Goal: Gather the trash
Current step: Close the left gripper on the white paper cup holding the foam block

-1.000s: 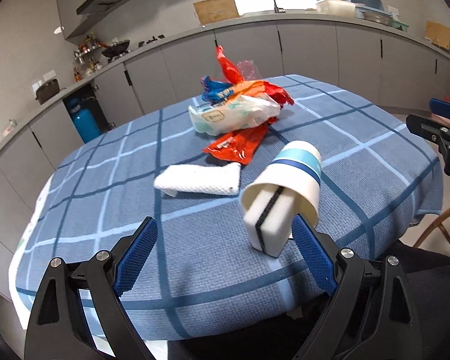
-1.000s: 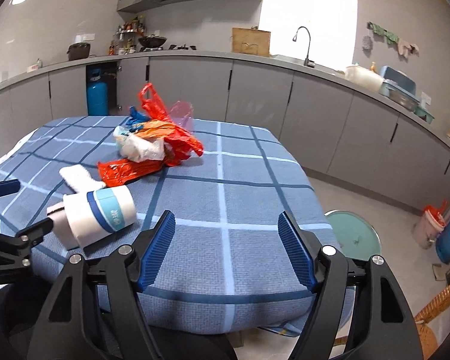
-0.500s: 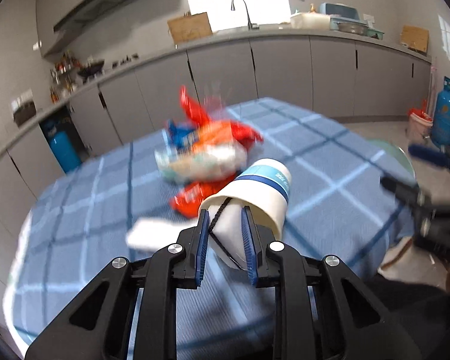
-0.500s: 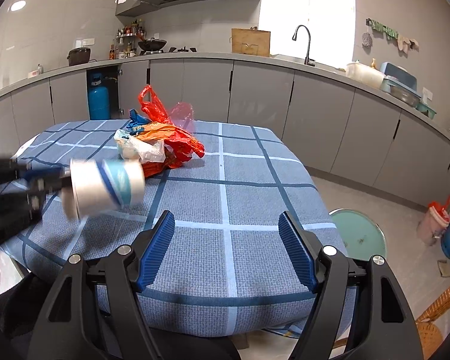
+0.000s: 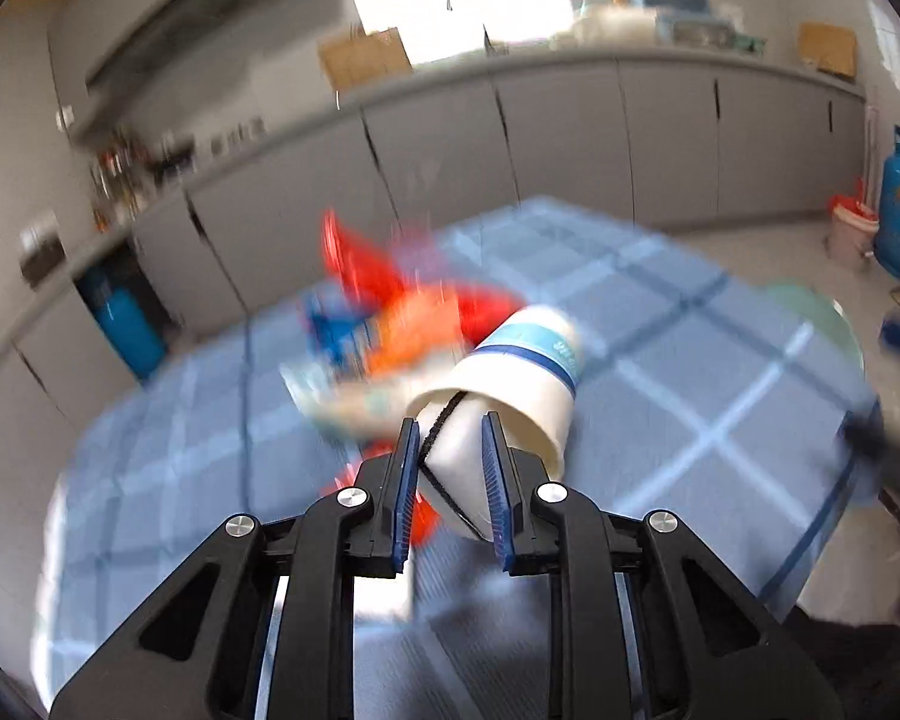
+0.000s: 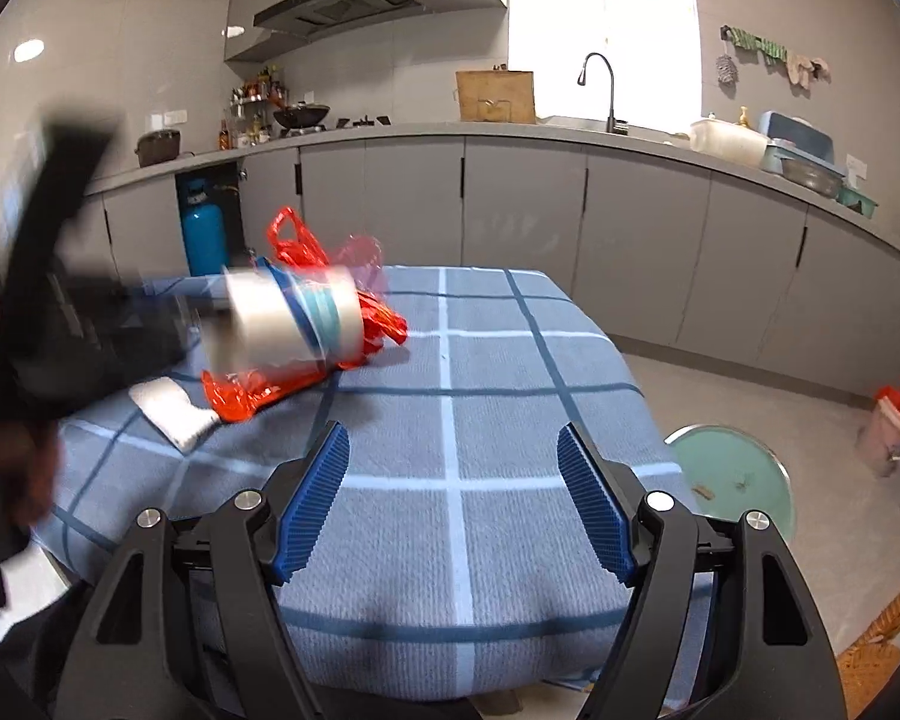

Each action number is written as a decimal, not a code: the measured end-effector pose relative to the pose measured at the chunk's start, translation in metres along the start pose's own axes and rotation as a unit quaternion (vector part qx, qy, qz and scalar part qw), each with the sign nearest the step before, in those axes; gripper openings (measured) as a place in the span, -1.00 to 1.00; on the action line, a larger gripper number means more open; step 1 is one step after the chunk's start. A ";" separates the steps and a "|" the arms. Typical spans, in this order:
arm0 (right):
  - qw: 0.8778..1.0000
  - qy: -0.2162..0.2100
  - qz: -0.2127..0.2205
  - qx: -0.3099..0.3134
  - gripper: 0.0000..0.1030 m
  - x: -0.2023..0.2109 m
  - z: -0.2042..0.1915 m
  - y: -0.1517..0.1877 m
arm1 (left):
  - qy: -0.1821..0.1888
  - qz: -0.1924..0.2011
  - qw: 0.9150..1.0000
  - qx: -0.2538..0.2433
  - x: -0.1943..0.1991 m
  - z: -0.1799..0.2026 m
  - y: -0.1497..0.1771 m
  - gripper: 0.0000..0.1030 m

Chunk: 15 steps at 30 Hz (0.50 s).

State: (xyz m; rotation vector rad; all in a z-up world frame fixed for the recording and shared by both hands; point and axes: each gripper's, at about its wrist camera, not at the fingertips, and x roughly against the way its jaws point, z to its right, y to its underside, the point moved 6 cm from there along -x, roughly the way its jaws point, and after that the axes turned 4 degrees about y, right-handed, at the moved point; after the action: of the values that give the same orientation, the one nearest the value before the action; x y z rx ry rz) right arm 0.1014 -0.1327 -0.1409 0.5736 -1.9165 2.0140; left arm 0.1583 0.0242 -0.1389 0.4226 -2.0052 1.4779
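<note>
blue checked surface (image 6: 510,360) under everything. heap of red and orange bags (image 6: 306,324) near its far left, white cloth (image 6: 174,414) beside. paper cup (image 5: 522,372) lifted clear (blurred), white sponge (image 5: 456,468) pinched by left gripper (image 5: 450,474) fingers, just closed. right gripper (image 6: 456,504) fingers wide apart, empty.

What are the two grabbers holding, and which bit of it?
The left gripper pinches the white sponge sticking out of the paper cup, lifting both. The right gripper is open and holds nothing.
</note>
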 end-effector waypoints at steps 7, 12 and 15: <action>0.999 -0.042 -0.005 0.027 0.40 -0.024 -0.028 -0.007 | 0.019 -0.003 1.000 0.017 0.005 -0.016 0.033 -0.58; 0.998 -0.055 -0.012 0.040 0.41 -0.040 -0.045 -0.015 | 0.024 0.001 0.999 0.028 0.014 -0.027 0.041 -0.58; 0.996 -0.071 -0.018 0.044 0.41 -0.049 -0.057 -0.017 | 0.030 0.007 0.999 0.033 0.011 -0.034 0.047 -0.58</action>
State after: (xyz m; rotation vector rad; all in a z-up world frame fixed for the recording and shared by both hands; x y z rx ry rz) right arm 0.1480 -0.0718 -0.1515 0.7874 -1.8881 2.0935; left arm 0.1315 0.0725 -0.1605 0.3889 -1.9210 1.5506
